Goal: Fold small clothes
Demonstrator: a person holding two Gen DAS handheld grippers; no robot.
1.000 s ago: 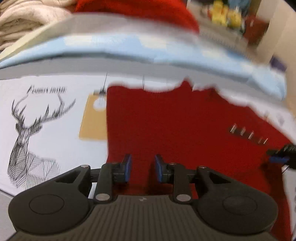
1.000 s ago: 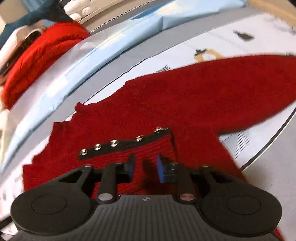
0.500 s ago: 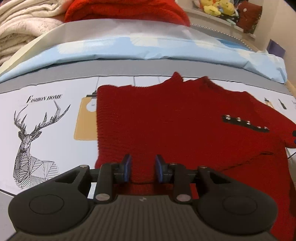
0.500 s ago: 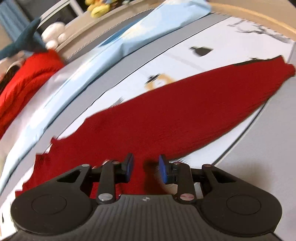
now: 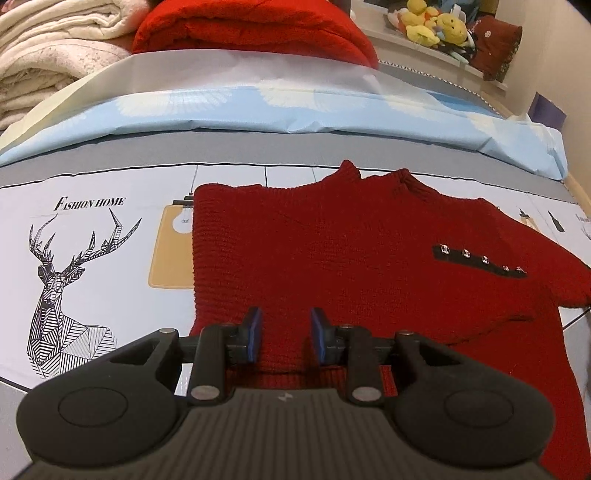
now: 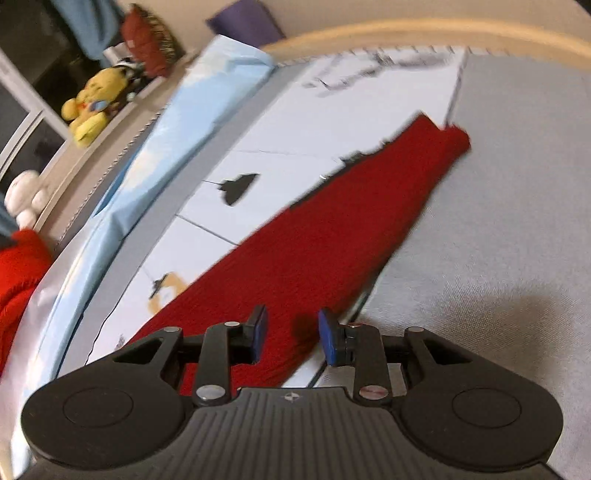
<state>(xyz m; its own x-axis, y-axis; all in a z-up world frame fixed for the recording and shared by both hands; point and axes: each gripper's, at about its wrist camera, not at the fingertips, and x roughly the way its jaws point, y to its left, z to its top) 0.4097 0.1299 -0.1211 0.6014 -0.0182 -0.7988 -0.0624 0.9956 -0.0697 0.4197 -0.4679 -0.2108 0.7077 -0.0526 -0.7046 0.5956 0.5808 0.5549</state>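
Note:
A dark red knit sweater (image 5: 351, 258) lies flat on a printed sheet (image 5: 92, 258), neck at the far side, with a black strip of metal studs (image 5: 480, 260) on its right part. My left gripper (image 5: 286, 338) hovers open over the sweater's near hem, and no fabric is pinched between its blue pads. In the right wrist view one long sleeve (image 6: 332, 236) stretches away to its cuff (image 6: 450, 136) at the sheet's edge. My right gripper (image 6: 293, 338) hangs open over the sleeve's near part, with nothing between its pads.
A folded bright red knit (image 5: 251, 26) and cream blankets (image 5: 48, 48) are stacked at the back left. A light blue cover (image 5: 295, 107) runs along the far side. Plush toys (image 5: 432, 26) sit on a ledge behind. Grey bedding (image 6: 498, 221) lies right of the sleeve.
My right gripper swept from the sweater's studded body out along the sleeve toward the cuff, rolling as it went. The left gripper stayed over the hem; its view sharpened.

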